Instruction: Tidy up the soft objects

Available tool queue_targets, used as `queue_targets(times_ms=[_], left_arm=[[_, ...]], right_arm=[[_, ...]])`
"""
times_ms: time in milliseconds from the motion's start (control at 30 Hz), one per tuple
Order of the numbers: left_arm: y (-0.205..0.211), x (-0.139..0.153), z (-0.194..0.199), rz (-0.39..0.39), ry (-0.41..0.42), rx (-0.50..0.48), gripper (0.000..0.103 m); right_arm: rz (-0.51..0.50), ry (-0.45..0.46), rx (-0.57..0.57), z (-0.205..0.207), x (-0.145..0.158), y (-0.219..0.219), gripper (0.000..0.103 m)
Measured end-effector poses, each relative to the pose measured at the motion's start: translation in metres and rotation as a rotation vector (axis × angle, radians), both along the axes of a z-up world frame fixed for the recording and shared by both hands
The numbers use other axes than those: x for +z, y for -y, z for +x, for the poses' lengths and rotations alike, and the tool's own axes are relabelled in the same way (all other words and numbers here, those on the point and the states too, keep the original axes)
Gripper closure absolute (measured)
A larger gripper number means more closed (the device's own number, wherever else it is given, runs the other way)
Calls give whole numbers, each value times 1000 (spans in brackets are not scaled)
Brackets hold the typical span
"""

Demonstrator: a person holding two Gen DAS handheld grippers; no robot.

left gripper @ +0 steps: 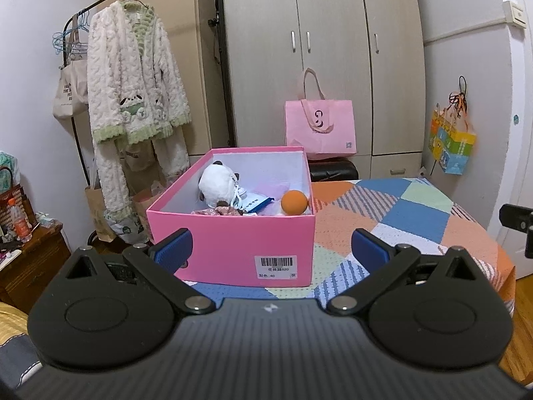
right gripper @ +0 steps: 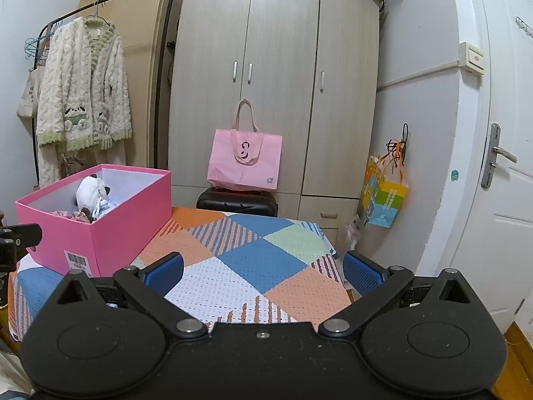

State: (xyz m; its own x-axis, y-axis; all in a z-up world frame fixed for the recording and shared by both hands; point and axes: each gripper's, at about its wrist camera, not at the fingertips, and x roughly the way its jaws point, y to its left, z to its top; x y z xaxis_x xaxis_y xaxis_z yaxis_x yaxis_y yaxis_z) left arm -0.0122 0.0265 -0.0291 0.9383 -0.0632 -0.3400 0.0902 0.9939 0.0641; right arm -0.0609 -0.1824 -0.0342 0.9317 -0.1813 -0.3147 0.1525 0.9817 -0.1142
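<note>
The pink box (left gripper: 233, 233) is sitting open on the patchwork cloth (left gripper: 399, 220) covering the table, w/ the soft stuff already lying inside: a white panda plush (left gripper: 216, 185) leaning against the left wall, an orange ball (left gripper: 294, 202) resting by the right wall, some floral fabric (left gripper: 216, 211) at the front and a blue-edged white item (left gripper: 256, 201) btwn them. A barcode label (left gripper: 275, 266) is showing on the box's front. The left gripper (left gripper: 271, 248) is hovering just in front of the box, jaws spread wide, holding nothing, blue pads (left gripper: 175, 250) framing the box's lower front. The right gripper (right gripper: 263, 275) is also gaping wide and empty, hanging over bare cloth w/ the box off to its left. Behind the table a pink tote bag (left gripper: 319, 126) is sitting on a black suitcase (left gripper: 333, 170) in front of the wardrobe (left gripper: 299, 50). A fluffy robe (left gripper: 133, 83) is hanging on the rack at left, and a colourful gift bag (left gripper: 451, 143) is hanging on the wall near the door (right gripper: 499, 200).
</note>
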Motion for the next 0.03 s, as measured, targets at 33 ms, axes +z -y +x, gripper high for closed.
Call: queue_targets(times_ms=[33], left_arm=[[0,0,1,-1,-2,0,0]], right_arm=[[0,0,1,0,0,0,0]])
